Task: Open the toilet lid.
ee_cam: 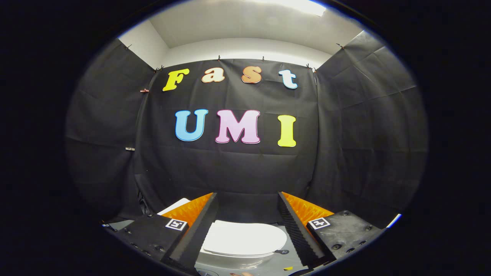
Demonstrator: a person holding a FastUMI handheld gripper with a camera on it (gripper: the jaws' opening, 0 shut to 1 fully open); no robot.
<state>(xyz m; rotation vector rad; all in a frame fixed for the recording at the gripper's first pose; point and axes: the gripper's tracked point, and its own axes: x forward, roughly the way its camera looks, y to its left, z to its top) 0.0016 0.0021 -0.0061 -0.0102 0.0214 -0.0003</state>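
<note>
One gripper shows in the gripper view, its two fingers spread wide apart with nothing between their inner faces; neither finger touches anything. Each finger carries one square black-and-white marker tag on its outer block, so two tags in all, one to each side. Below and between the fingers sits one white oval toilet lid of smooth plastic, lying flat and closed on the glossy white toilet bowl beneath it; the lid's near edge overhangs the bowl's rim slightly. The lid lies in the gap between the two fingers, lower than them, and apart from both. Just beside the lid's right edge, near the right finger, one small dark tab-like piece sticks out; what it is cannot be told. A pale flat corner shows beyond the left finger, too little of it to identify. Behind everything hangs the black cloth booth wall, in three panels, one ahead and one to each side, under a white ceiling with one bright light strip.
</note>
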